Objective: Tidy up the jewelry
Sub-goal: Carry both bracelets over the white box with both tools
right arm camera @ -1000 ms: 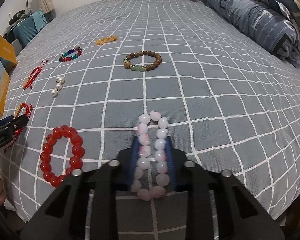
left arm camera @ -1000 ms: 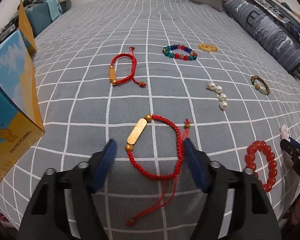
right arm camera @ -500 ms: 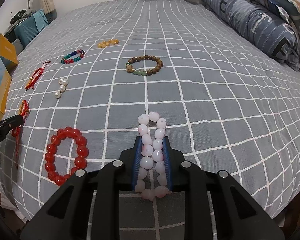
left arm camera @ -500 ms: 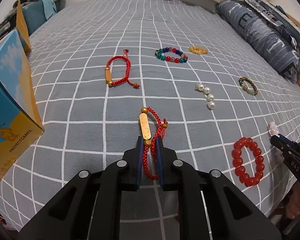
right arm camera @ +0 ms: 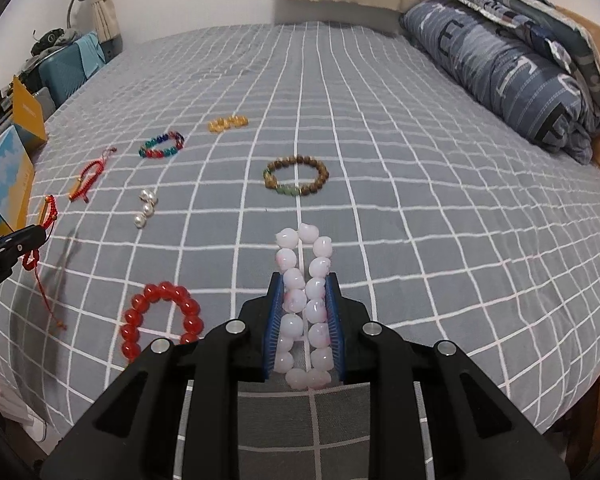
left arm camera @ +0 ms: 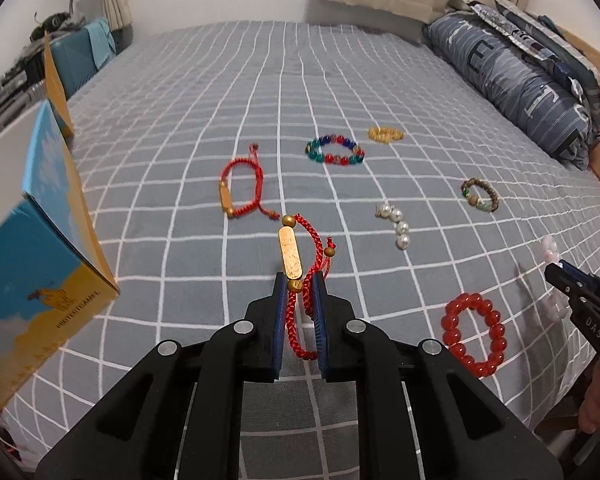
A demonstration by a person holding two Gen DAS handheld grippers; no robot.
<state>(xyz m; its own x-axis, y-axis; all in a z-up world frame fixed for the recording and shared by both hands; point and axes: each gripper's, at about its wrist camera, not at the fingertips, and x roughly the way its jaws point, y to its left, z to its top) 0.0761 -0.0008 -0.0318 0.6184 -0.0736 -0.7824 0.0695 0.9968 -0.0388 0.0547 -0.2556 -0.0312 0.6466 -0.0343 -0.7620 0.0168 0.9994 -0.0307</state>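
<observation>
Left gripper jaws clamped on red cord bracelet, squeezed flat; its gold bar sticks out past the tips, and in the right wrist view its cord tail hangs down. Bracelet looks lifted off the bed, its shadow showing on the cover in the right wrist view. Right gripper jaws pinched on pink bead bracelet, pressed into 2 parallel bead rows, front loop poking out beyond the tips.

Left on the grid bedspread: red bead bracelet just left of the right gripper, pearl string further out, second red cord bracelet near the left side, multicolor bead bracelet and small amber beads beyond, brown wood bead bracelet ahead of the right gripper. All well apart from each other.

Blue-yellow box stands at the bed's left edge, beside the left gripper. Striped pillow at far right.
</observation>
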